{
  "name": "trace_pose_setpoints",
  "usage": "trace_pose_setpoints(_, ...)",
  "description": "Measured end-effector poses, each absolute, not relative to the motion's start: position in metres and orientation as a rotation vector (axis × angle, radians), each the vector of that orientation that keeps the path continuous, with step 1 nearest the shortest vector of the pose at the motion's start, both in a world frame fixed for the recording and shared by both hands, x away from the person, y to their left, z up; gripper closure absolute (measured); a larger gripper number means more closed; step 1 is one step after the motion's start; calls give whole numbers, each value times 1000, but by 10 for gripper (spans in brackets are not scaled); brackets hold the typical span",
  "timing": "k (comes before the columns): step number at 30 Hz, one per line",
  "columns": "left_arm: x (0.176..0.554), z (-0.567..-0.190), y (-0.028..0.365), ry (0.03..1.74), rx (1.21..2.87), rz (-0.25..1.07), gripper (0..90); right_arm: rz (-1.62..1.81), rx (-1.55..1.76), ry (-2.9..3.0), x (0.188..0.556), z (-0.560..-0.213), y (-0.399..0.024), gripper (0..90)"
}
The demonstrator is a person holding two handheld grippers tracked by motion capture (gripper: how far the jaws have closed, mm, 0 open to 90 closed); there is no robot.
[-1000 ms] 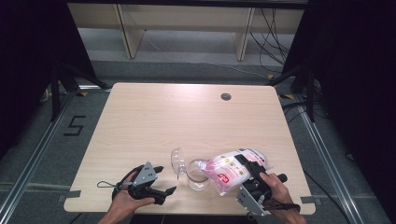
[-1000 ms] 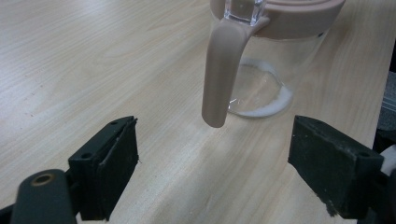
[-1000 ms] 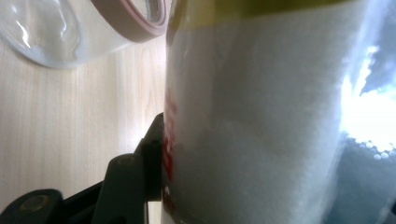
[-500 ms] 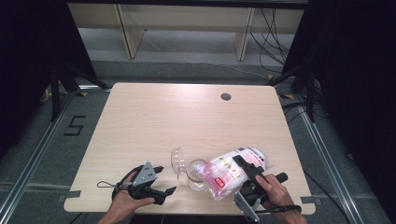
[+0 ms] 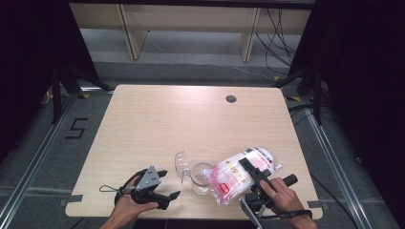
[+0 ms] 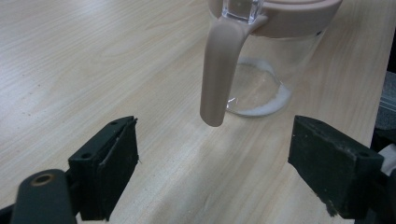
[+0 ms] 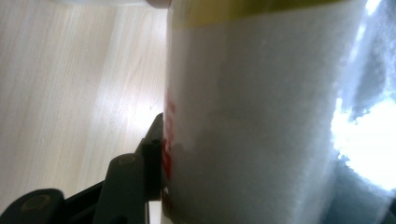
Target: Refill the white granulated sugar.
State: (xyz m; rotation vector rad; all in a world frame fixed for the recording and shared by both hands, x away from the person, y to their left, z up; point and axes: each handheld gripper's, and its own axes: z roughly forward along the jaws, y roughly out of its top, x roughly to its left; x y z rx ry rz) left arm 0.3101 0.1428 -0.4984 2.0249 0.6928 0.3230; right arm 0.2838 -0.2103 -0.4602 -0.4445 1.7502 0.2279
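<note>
We are tipping the bag (image 5: 241, 174) of white granules over the mouth of the clear jar (image 5: 199, 177), which stands on the table (image 5: 191, 119) near its front edge, between our two hands. The bag, clear plastic with pink and red print, is lying slanted, its lower end resting at the jar's rim and its upper end raised toward the right. In the left gripper view a thin layer of white is lying on the jar's bottom (image 6: 254, 95), so we judge that we are early in the pour. The jar's beige lid, hinged open, is standing up on the side away from the bag, and a beige handle (image 6: 219, 74) is hanging down its wall.

The right gripper (image 5: 255, 179) is clamping the bag about halfway along, its jaws half closed on the filled plastic; in the right gripper view one jaw is pressing against the bag's printed side (image 7: 261, 121). The left gripper (image 5: 160, 188) is waiting just left of the jar, jaws wide and holding nothing.

Next, we think, the bag's raised end needs lifting higher so the granules slide, while its mouth stays over the rim. The left gripper may need to steady the jar by its handle.
</note>
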Motion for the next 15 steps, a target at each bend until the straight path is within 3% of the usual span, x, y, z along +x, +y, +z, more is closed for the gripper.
trace_pose_setpoints(15,310,-499,142,696,2027,318,154,210,-495,1710,285,-458,-209,515)
